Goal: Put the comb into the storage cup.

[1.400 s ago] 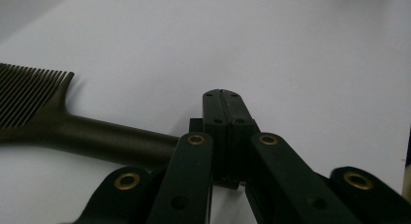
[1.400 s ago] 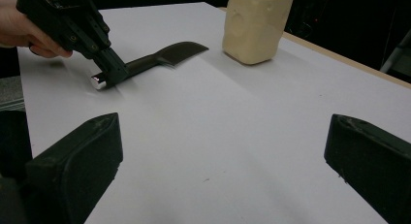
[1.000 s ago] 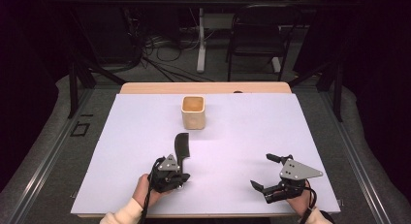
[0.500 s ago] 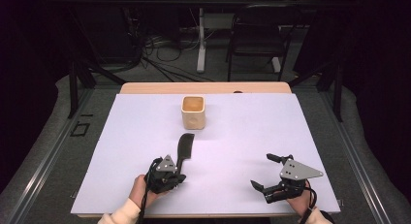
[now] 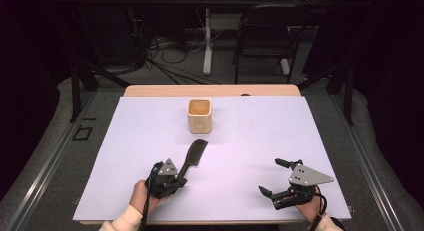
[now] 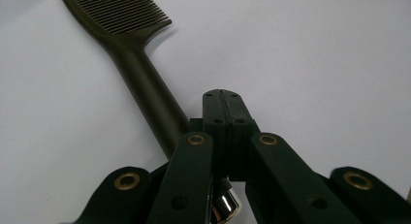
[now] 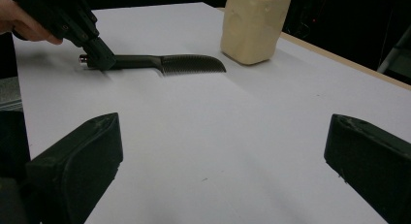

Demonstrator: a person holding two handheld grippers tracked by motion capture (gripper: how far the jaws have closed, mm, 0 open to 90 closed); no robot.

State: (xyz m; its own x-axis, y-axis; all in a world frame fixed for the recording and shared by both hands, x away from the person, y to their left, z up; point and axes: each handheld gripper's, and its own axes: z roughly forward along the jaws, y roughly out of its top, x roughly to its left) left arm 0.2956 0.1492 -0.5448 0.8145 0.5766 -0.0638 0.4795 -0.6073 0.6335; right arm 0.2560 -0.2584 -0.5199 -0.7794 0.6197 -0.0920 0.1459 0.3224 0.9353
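High view. My left hand-held gripper is at the near left of the white-covered table, clenched on the handle end of a dark comb whose toothed head points toward a cream, square-sided cup standing farther back. My right hand-held gripper rests at the near right with its jaws spread and nothing between them, well apart from the comb.

Left gripper view. The jaws of the left hand-held gripper meet along a thin seam. The comb runs out at a slant beside them: a smooth, rounded, matt handle widening to a flat head of fine, close teeth. The grip sits far toward the handle's end, so I judge the long head could swing or slip out if lifted quickly.

Right gripper view. The comb lies low over the table, its handle in the left hand-held gripper. The cup looks matt, with softly rounded corners; a careless sweep could knock it.
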